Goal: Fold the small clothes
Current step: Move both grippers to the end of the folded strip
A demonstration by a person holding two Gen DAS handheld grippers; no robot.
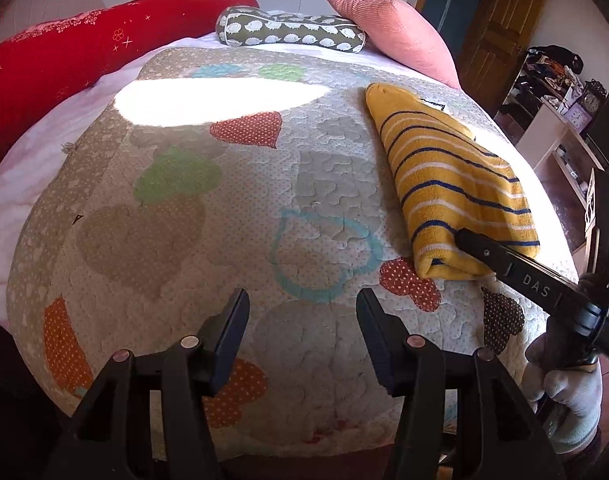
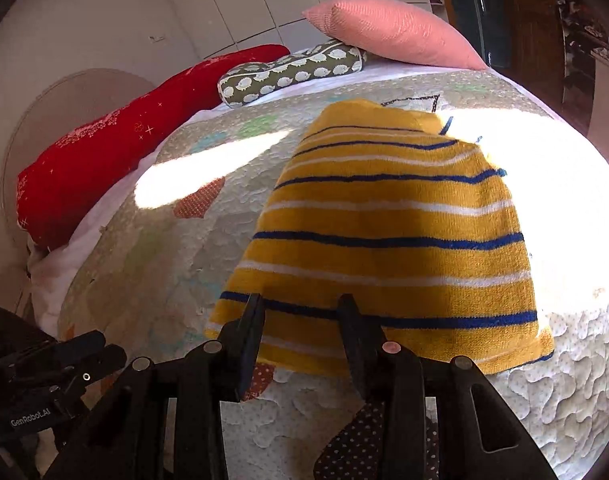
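A folded yellow garment with blue and white stripes (image 1: 452, 176) lies on the right side of the quilted bed cover (image 1: 224, 208). It also shows in the right wrist view (image 2: 388, 232), filling the middle. My left gripper (image 1: 302, 312) is open and empty, hovering over the quilt to the left of the garment. My right gripper (image 2: 300, 316) is open, its fingertips at the garment's near edge, holding nothing. In the left wrist view the right gripper (image 1: 504, 260) reaches in from the right and touches the garment's near corner.
A red bolster (image 1: 84, 48), a green patterned cushion (image 1: 292, 32) and a pink pillow (image 1: 388, 24) lie at the head of the bed. A wooden door (image 1: 492, 28) and cluttered shelves (image 1: 560, 92) stand to the right. Bright sun patches fall on the quilt.
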